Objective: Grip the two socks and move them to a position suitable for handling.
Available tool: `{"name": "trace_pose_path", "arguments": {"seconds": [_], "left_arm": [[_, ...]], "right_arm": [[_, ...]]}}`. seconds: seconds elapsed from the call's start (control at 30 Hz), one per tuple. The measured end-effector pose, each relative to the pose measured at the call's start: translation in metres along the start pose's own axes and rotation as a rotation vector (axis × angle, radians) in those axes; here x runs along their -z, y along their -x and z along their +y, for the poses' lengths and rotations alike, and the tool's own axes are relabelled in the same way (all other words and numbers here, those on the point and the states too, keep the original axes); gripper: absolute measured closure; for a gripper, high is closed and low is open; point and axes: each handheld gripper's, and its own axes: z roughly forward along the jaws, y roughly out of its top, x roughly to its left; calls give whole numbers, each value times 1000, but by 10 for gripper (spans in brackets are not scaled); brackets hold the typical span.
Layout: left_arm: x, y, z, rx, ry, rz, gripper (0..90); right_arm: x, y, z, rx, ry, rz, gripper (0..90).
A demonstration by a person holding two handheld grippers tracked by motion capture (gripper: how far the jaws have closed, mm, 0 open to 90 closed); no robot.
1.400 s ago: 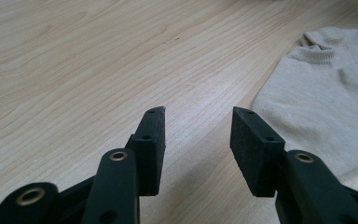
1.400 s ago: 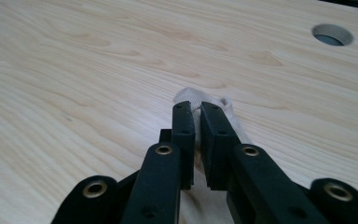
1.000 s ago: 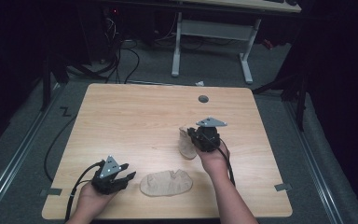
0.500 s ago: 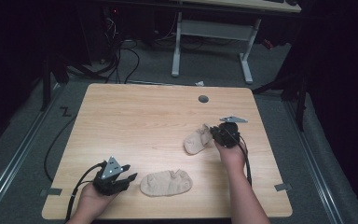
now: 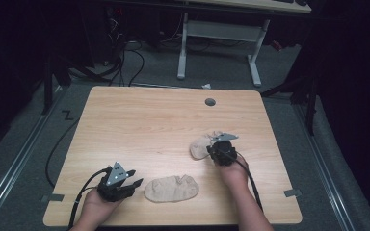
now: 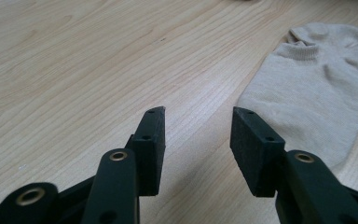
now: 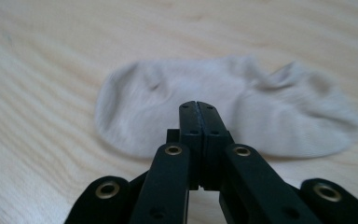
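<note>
Two beige ankle socks lie on the wooden table (image 5: 149,125). One sock (image 5: 172,188) (image 6: 317,88) lies flat near the front edge, just right of my left gripper (image 5: 133,185) (image 6: 198,126). That gripper rests low on the table, open, with nothing between its jaws. The other sock (image 5: 201,146) (image 7: 223,112) lies crumpled at the right. My right gripper (image 5: 215,150) (image 7: 198,106) is at its near right edge, tips over the cloth. Its jaws are pressed flush together and no cloth shows between them.
A round cable hole (image 5: 210,102) sits near the table's far edge. Cables trail from both grippers over the front edge. A white desk frame (image 5: 250,43) stands on the floor beyond the table.
The right gripper swung to the right, then drew back toward me. The right sock turned from lengthwise to lying across and shifted slightly right. The left gripper and front sock stayed put.
</note>
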Motion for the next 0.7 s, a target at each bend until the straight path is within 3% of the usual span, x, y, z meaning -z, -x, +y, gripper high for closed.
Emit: {"name": "trace_pose_path", "arguments": {"seconds": [0.1, 0.17, 0.27, 0.7], "left_arm": [[0, -1, 0, 1, -3, 0, 556], [0, -1, 0, 3, 3, 2, 556], [1, -2, 0, 6, 2, 3, 556], [0, -2, 0, 5, 0, 7, 556]], "right_arm": [[-10, -9, -5, 23, -26, -9, 900], [-11, -13, -6, 11, -9, 9, 900], [-12, -22, -4, 31, -7, 32, 900], [-28, -90, 19, 184, 2, 156, 900]]}}
